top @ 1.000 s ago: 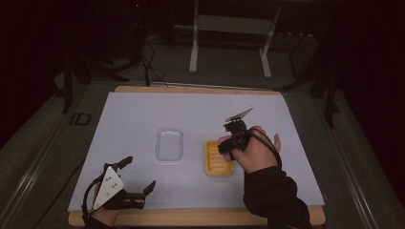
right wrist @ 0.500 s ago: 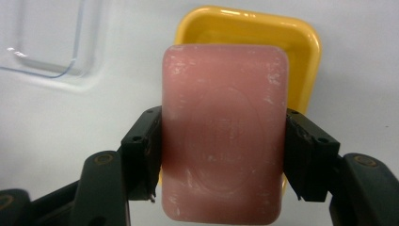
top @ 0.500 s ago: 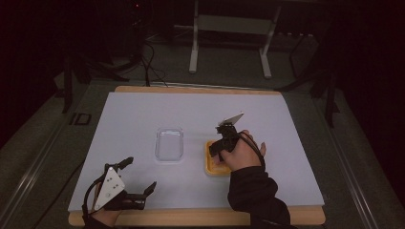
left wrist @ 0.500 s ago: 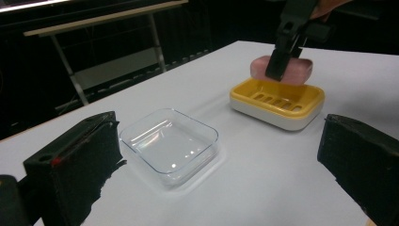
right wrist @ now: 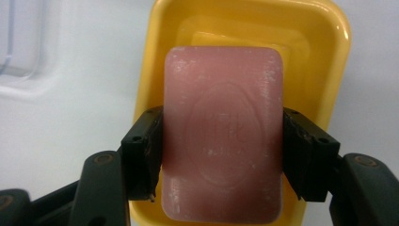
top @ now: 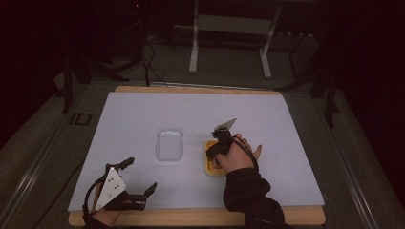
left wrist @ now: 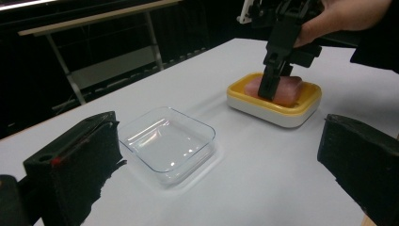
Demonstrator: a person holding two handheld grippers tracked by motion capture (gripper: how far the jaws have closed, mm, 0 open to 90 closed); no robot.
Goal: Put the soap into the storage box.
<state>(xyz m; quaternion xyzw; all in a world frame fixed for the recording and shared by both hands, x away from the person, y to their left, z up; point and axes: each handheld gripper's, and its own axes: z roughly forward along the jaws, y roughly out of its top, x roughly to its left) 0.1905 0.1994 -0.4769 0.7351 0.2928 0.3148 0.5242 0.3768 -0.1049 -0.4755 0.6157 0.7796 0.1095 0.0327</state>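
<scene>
The pink soap bar [right wrist: 223, 136] is pinched across its sides by the right claw [right wrist: 221, 155] inside the yellow dish [right wrist: 329, 61]. It could be squeezed out if slick. The left claw [top: 138, 179], gaping and empty, is kept well apart from the dish.

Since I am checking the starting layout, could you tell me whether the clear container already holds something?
No, in the left gripper view the clear container is empty; the pink soap bar sits in the yellow dish.

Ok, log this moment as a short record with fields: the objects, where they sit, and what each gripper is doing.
surface: white table
soap: pink bar in yellow dish
dish position: right of clear tray, apart from it
clear tray: empty
right gripper: jaws pressed on the bar's two long sides
left gripper: open, near the table's front edge, holding nothing
</scene>
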